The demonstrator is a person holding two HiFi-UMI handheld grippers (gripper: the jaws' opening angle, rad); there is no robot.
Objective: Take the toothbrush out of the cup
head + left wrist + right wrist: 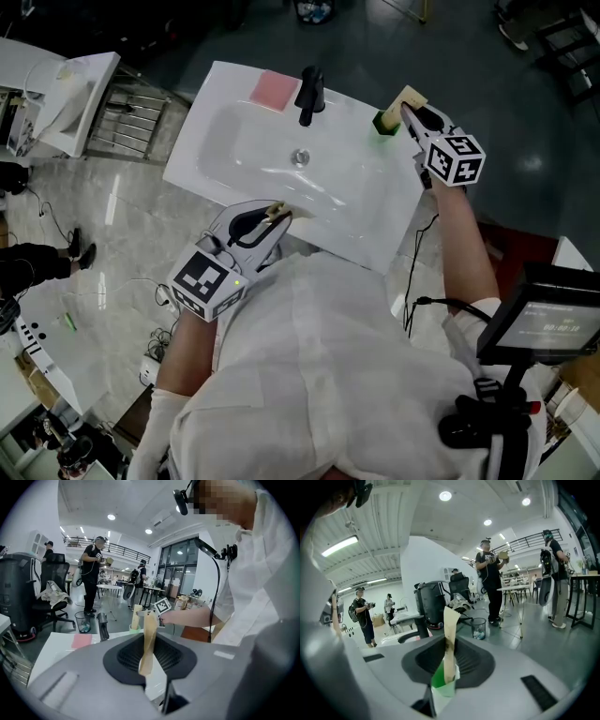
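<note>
A green cup stands at the back right corner of the white sink, with a tan paper-wrapped toothbrush sticking up out of it. My right gripper reaches over the cup, and in the right gripper view its jaws are shut on that toothbrush just above the cup. My left gripper hovers at the sink's near rim, shut on a second tan-wrapped toothbrush. The left gripper view also shows the far cup.
A black faucet rises at the back of the basin, with a pink pad to its left and the drain in the middle. Floor cables lie at the left. People and tables stand in the room behind.
</note>
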